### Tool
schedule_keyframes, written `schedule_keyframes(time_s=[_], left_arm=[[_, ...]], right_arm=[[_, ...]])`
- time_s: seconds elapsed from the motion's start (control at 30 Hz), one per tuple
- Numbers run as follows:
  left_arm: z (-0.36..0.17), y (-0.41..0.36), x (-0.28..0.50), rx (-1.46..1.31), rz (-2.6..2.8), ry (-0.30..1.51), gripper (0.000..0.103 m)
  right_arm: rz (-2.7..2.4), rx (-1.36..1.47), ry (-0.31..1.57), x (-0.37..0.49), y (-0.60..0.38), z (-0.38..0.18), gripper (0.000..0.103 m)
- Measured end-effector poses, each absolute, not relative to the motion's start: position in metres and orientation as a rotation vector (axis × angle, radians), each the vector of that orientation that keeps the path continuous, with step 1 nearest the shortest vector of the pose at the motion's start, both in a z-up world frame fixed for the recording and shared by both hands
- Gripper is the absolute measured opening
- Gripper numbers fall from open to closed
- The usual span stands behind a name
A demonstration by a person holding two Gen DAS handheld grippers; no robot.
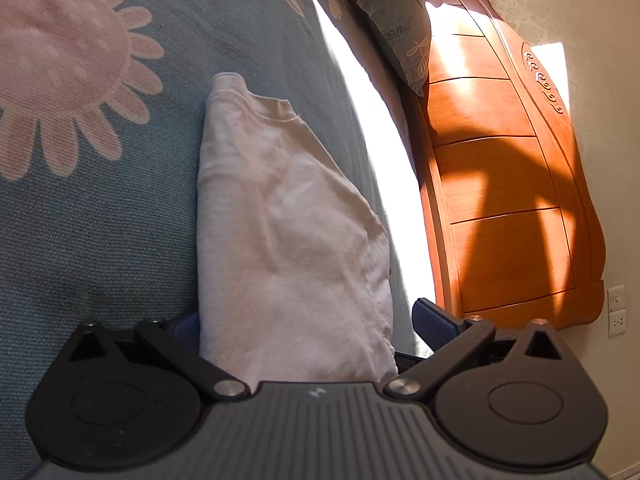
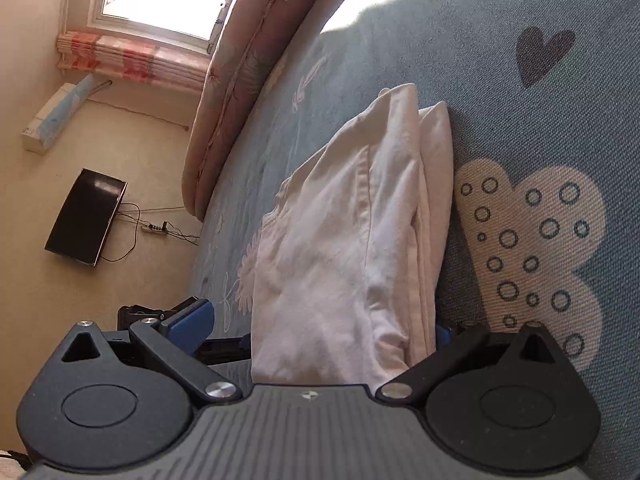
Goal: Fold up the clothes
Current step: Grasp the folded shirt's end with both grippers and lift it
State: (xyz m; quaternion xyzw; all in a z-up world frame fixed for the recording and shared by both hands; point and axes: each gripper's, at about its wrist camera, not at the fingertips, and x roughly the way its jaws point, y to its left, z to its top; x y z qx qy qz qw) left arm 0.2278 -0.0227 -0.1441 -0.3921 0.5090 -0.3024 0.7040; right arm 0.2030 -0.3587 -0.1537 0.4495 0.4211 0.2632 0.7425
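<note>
Lying between gripper (image 1: pixel 306 326) fingers: shirt (image 1: pixel 288 232)

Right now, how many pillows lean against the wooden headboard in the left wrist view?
1: a grey printed pillow against the headboard's upper end; more may be hidden beyond the frame.

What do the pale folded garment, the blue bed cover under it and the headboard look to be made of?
Folded garment: soft matte knit, likely cotton; ribbed neckline, stitched hems, soft creases. Bed cover: coarse woven cloth, grainy weave visible, pink flower pattern; whether printed or woven in is unclear. Headboard: orange-brown wood or wood veneer, glossy varnish; panel seams, carved scrolls, sunlight sheen.
</note>
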Motion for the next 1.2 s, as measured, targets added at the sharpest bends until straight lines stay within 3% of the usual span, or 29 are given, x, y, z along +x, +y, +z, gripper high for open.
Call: schedule_keyframes(time_s=[0.73,1.2], left_arm=[[-0.091,-0.057,0.226,-0.841,-0.83,1.063,0.101],[-0.073,-0.157,0.253,-0.75,-1.007,1.097,0.101]], right_arm=[[0.589,0.83,0.809,0.204,-0.355,-0.086,0.103],[0.46,0.663,0.726,0.186,-0.423,-0.058,0.103]])
